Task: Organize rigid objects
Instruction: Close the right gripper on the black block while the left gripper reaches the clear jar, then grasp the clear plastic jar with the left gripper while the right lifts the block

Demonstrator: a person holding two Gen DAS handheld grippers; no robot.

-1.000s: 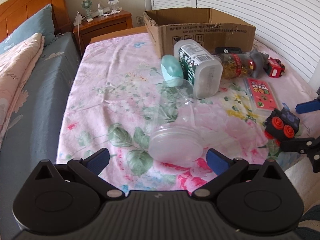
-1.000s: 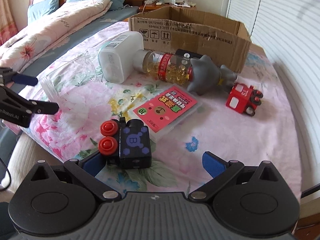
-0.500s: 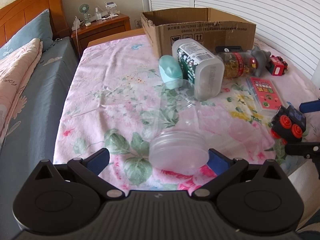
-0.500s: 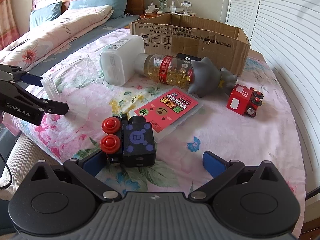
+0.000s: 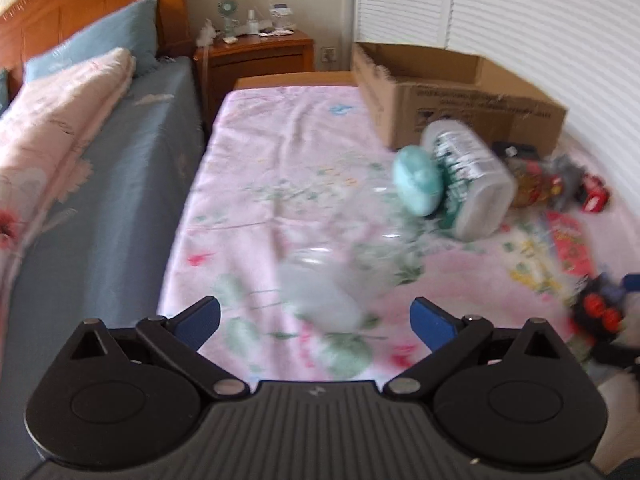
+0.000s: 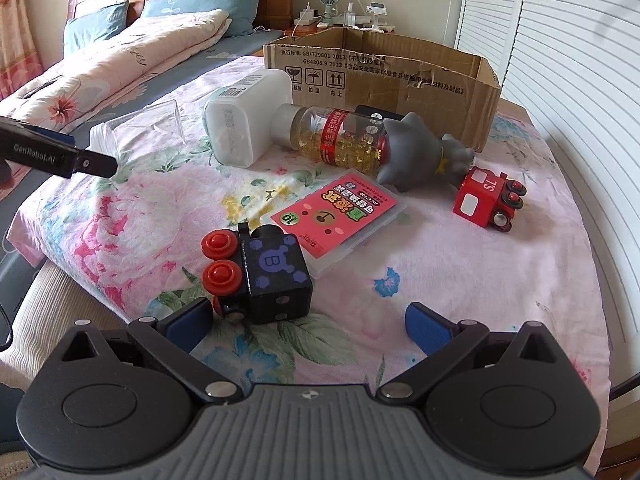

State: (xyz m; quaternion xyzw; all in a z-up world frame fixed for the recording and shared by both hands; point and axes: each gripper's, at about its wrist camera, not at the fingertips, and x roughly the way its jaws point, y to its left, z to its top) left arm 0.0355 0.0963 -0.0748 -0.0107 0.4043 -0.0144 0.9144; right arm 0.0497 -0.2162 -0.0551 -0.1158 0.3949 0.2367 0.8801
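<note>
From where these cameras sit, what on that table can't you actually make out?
- Inside of the cardboard box: both views, hidden by its own walls.
- Clear cup: left view, smeared by motion blur.
- Black item behind the pill bottle: right view, mostly covered.
- Left claw: right view, cut off by the edge.
</note>
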